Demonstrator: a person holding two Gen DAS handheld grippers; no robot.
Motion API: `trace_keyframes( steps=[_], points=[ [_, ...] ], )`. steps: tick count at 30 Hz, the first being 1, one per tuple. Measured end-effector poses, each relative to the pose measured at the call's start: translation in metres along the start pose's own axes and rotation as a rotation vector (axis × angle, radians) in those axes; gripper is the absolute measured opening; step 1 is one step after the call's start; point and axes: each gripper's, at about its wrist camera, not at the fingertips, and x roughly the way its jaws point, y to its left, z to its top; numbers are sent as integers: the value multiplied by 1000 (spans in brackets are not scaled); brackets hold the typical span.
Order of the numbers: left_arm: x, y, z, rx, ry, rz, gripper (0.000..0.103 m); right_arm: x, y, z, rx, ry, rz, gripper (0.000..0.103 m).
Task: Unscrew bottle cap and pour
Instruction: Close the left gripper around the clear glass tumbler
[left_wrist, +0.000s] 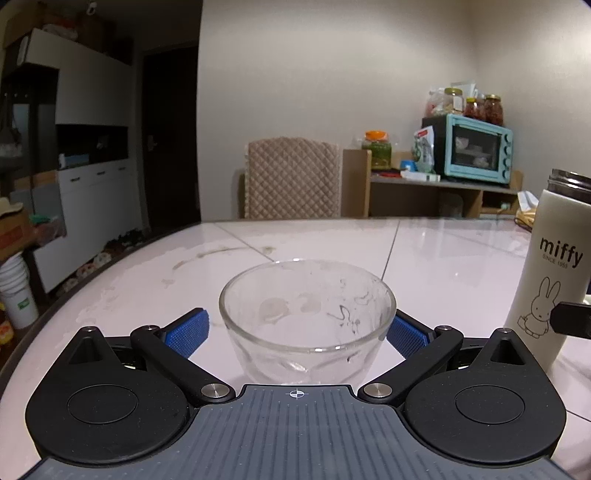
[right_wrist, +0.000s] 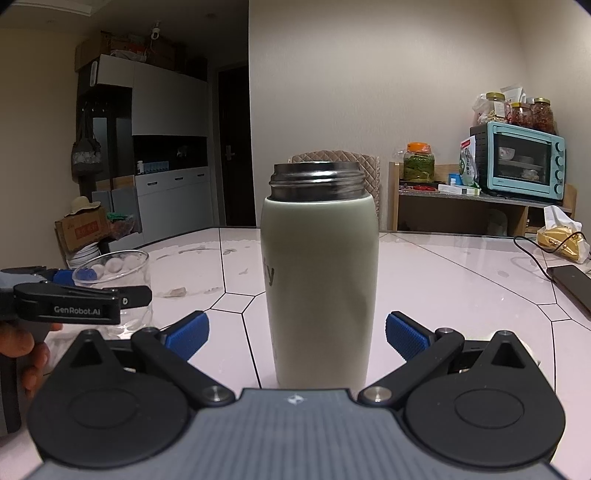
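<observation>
My left gripper (left_wrist: 297, 330) is level, spread around the glass bowl (left_wrist: 306, 317). My right gripper (right_wrist: 297, 332) gapes astride the uncapped bottle (right_wrist: 319, 280) — bare tabletop (right_wrist: 461, 280) beyond it.

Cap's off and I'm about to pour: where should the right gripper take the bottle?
Grip the bottle mid-body, straight from the front. It stands upright between the open right gripper fingers; the straight, smooth wall suits flat pads better than the threaded steel neck.
</observation>
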Motion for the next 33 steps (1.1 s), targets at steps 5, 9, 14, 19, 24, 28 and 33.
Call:
trace_keyframes(
  steps=[5,9,14,19,24,28,33],
  points=[
    [4,2,2,-6,-13,-2,103,1,0,0,3,0,-1,103],
    [5,0,4,6,-15,-9,103,2,-1,-1,7,3,-4,103],
    [5,-3,5,16,-19,-10,103,3,-1,-2,7,2,-2,103],
    [6,-3,5,18,-14,-17,103,4,-2,-1,10,1,0,103],
    [7,-4,5,19,-11,-19,103,5,-3,0,12,3,0,103],
    [9,-6,8,22,-9,-15,103,6,-3,0,11,3,2,103],
    [9,-6,7,24,-5,-20,103,7,-3,0,12,4,3,103]
  ],
)
